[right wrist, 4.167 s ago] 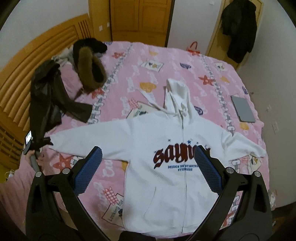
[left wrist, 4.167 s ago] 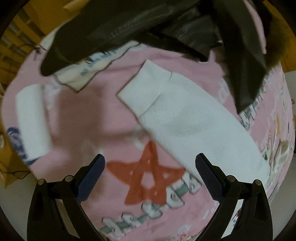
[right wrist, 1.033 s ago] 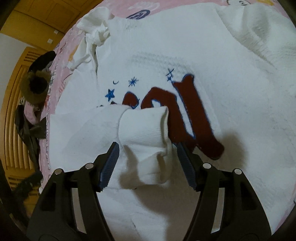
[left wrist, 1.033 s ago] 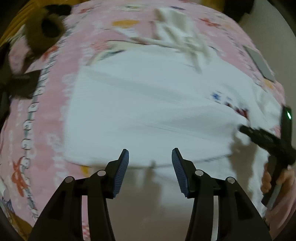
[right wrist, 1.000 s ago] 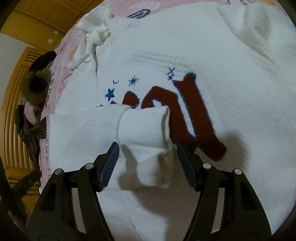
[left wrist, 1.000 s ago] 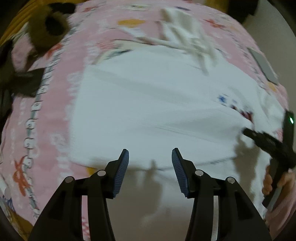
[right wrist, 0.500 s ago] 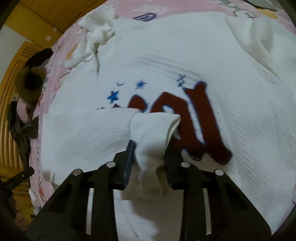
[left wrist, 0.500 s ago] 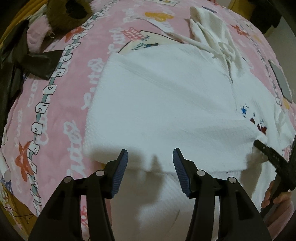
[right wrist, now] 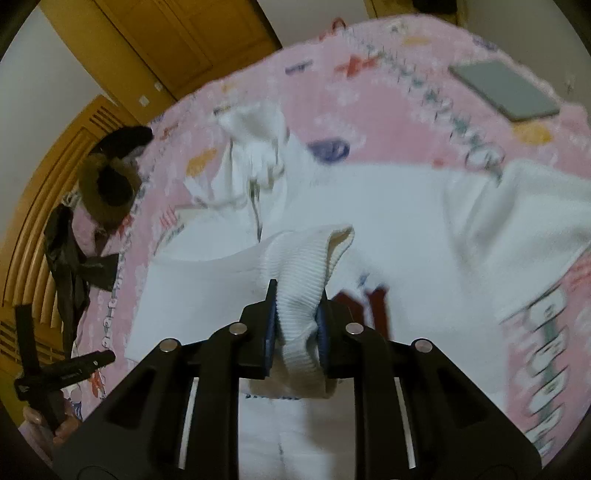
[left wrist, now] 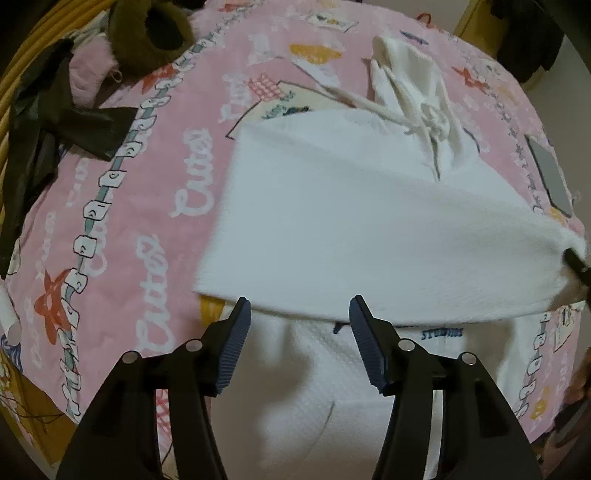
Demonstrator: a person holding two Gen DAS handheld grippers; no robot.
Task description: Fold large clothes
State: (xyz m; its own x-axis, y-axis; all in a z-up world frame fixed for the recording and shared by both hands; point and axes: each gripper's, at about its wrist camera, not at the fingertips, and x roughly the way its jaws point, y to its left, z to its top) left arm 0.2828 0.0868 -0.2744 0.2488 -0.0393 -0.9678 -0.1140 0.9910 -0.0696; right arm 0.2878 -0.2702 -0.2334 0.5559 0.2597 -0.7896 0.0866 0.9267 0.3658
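A white hoodie lies front up on the pink bedspread. One sleeve is folded across its chest. My right gripper is shut on that sleeve's ribbed cuff and holds it above the red chest print. My left gripper is open and empty, just above the hoodie's lower front, at the sleeve's near edge. The hood with its drawstrings lies at the far side. The other sleeve lies spread to the right.
A dark jacket and a brown fur hood lie at the bed's left by the wooden headboard. A grey flat tablet-like thing lies at the far right. Wooden doors stand behind the bed.
My right gripper has shut on the sleeve cuff and lifted it, with the view tilting up. My left gripper has drawn back toward the hoodie's lower front and stayed open.
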